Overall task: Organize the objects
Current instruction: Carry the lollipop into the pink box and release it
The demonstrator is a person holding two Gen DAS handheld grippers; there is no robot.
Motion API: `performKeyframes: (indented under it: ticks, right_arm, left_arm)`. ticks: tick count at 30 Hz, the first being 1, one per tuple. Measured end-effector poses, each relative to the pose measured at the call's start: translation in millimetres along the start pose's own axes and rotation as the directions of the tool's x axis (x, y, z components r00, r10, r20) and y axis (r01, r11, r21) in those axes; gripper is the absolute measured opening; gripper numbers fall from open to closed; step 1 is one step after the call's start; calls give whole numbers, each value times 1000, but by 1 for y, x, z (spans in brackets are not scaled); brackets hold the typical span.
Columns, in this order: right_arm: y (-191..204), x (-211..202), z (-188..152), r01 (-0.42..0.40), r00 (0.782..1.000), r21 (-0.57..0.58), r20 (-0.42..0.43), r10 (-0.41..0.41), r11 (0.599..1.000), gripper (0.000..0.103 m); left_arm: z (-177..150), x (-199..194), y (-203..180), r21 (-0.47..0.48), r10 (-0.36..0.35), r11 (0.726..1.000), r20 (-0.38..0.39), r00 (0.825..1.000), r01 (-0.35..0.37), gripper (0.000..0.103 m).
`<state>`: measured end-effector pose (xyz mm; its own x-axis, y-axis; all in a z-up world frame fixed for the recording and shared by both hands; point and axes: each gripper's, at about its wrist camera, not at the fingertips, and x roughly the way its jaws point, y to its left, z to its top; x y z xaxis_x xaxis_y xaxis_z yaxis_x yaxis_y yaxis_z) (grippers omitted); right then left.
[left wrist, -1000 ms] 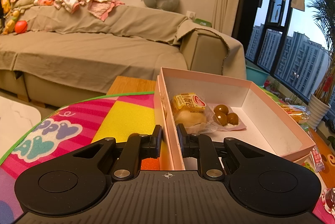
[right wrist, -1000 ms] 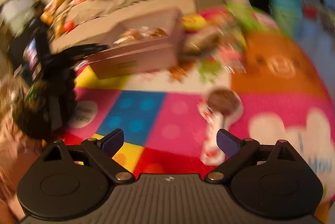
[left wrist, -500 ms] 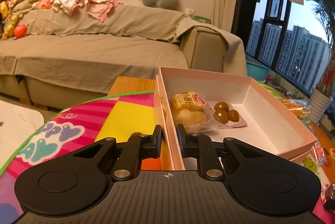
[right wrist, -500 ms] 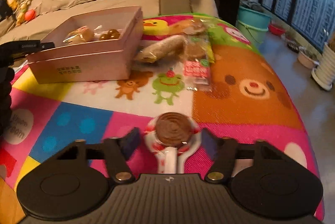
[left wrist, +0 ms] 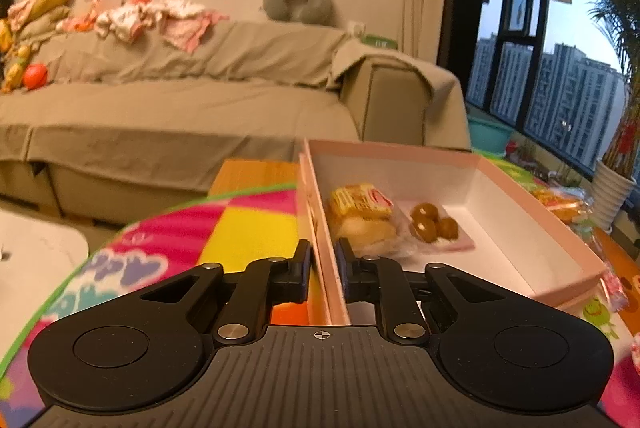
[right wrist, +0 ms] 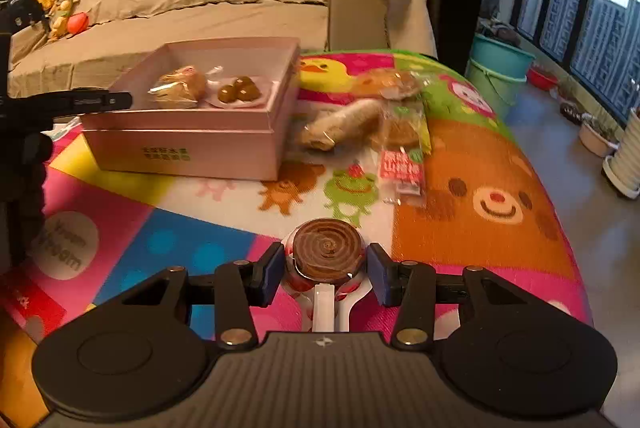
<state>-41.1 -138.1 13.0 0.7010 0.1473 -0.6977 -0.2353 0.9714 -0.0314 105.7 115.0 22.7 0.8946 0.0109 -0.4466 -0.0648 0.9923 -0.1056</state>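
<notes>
- The right gripper [right wrist: 326,270] sits low over the play mat [right wrist: 492,196], its blue-padded fingers [right wrist: 272,270] set either side of a wrapped spiral lollipop [right wrist: 328,254]; slivers of wrapper show between pads and candy, so whether they press it I cannot tell.
- The left gripper [left wrist: 322,262] is pinched tight on the near wall of the pink box [left wrist: 520,216].
- Inside the box, at 12 o'clock from the left gripper, lie a wrapped bun [left wrist: 362,216] with a yellow-red label too blurred to read and, touching it, a pack of brown balls [left wrist: 434,226].
- From the right wrist view the box stands at 11 o'clock; green print on its side is unreadable.
- At 1 o'clock lie a wrapped roll [right wrist: 344,124] and a red-labelled packet [right wrist: 402,164].
- Mat lettering at 9 o'clock is illegible.
- Farthest back stands the sofa [right wrist: 224,12].
</notes>
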Motion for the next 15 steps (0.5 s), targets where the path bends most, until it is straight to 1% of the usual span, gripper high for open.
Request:
performKeyframes:
  ticks: [1,3,7,11,15]
  right_arm:
    - [2,-1,1,-3,1000,-5,4,3,1000,44]
    - [4,0,4,-9,1000,-6,10,9,1000,44]
    - [6,2,3,-22,1000,5,10,22,1000,44]
    - [3,3,1,-16,1000,19,1,16,1000,44]
    - [3,-4,7,-17,1000,23,14,16,1000,44]
  left_arm:
    - [0,3,3,-5,4,1000,-6,1000,-4,12]
    - [1,1,9,-36,-15,999,-23,1000,15,13]
    - [7,-11,9,-8,-11,1000,-39,999,10,14]
    - [5,-10,10,-1,-19,1000,-80,997,19,14]
    - [2,-11,8,-9,-17,1000,-61,998,17,12]
